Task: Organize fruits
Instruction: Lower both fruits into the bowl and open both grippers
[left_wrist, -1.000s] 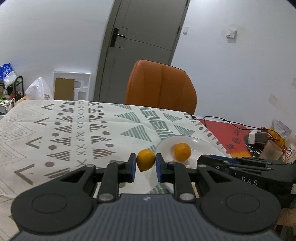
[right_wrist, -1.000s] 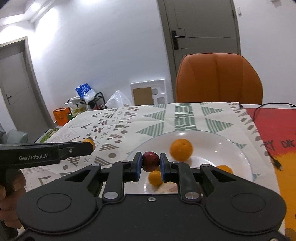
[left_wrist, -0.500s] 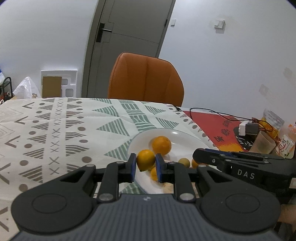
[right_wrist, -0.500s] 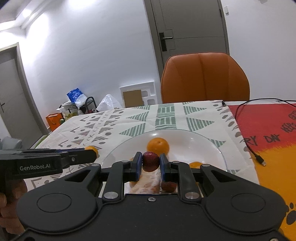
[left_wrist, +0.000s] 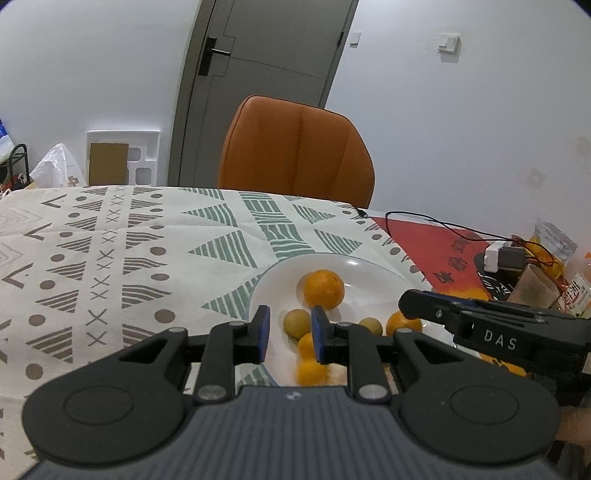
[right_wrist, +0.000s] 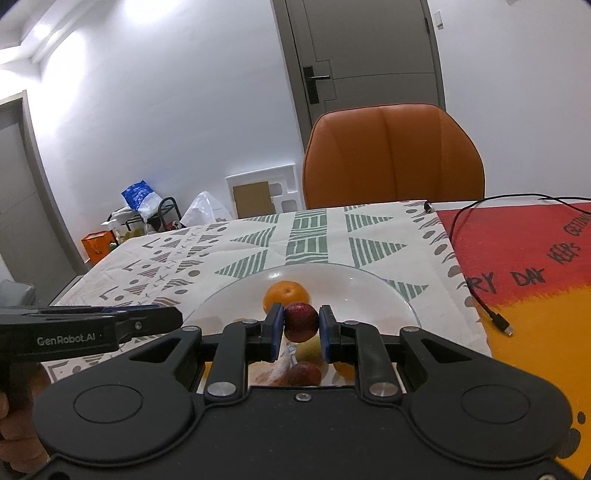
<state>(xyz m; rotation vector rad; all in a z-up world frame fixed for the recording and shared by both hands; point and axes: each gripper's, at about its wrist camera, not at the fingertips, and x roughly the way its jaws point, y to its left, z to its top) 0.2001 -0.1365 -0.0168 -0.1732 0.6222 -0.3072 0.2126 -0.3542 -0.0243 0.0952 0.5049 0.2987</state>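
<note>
Two grippers meet over one white plate (left_wrist: 369, 269).

Left wrist view: the left gripper (left_wrist: 290, 332) sits at 6 o'clock with its blue pads drawn in to a narrow gap. No fruit is clamped between them. In the gap a yellowish fruit (left_wrist: 296, 324) shows, lying on the plate beyond. Just below it, at 6 o'clock of the plate, is a blurred small orange fruit (left_wrist: 311, 371). A larger orange (left_wrist: 324, 293) lies near the plate's middle. A second yellowish fruit (left_wrist: 370, 325) lies at its 4 o'clock. The right gripper (left_wrist: 404, 304) reaches in from 3 o'clock, over the plate's rim. The plate stands on a patterned tablecloth (left_wrist: 147, 240), with an orange chair (left_wrist: 295, 147) at 12 o'clock.

Right wrist view: the right gripper (right_wrist: 301, 328) is clenched on a dark red fruit (right_wrist: 301, 321), held above the plate (right_wrist: 369, 288). The orange (right_wrist: 286, 295) sits just behind it, toward 12 o'clock. Under the fingers lie a pale fruit (right_wrist: 308, 349) and another dark red one (right_wrist: 304, 373). The left gripper (right_wrist: 177, 317) comes in from 9 o'clock, a hand (right_wrist: 14, 424) on its grip. A red mat (right_wrist: 517, 258) lies at 3 o'clock.
</note>
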